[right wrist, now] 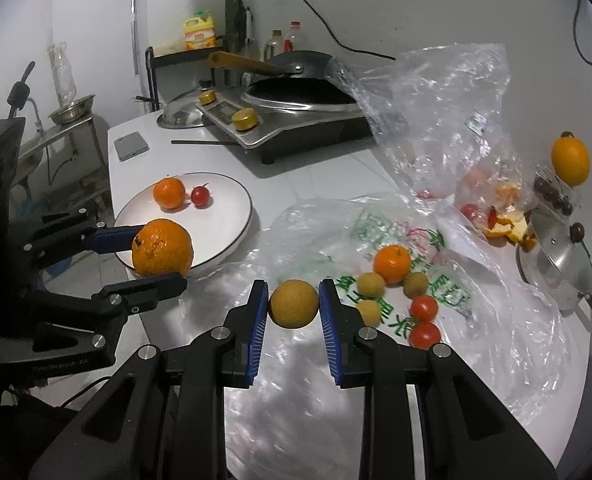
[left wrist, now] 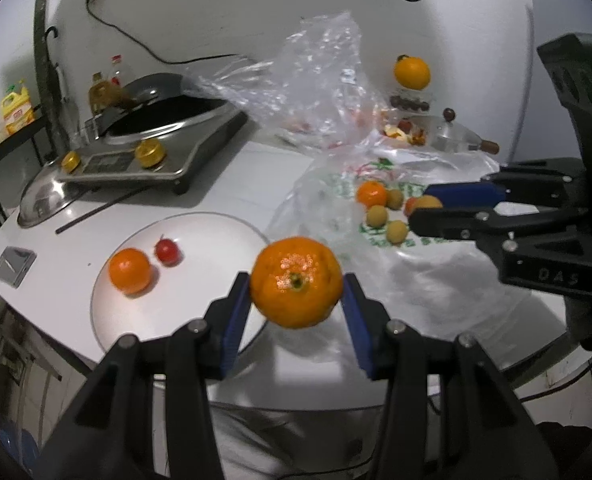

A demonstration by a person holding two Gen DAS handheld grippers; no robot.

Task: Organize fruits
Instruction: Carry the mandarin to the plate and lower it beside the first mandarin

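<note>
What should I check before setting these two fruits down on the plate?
1. Left gripper shut on the large mandarin, a blue pad on each side: ok.
2. Right gripper shut on the small tan fruit: ok.
3. Bare space on the white plate beside the small mandarin and red cherry tomato already there: ok.
4. Large mandarin over the plate: it hangs at the near rim; whether it is fully over it, cannot tell.
5. Tan fruit over the plate: not ok, it hangs over the plastic bag.
6. The two grippers apart from each other: ok.
</note>
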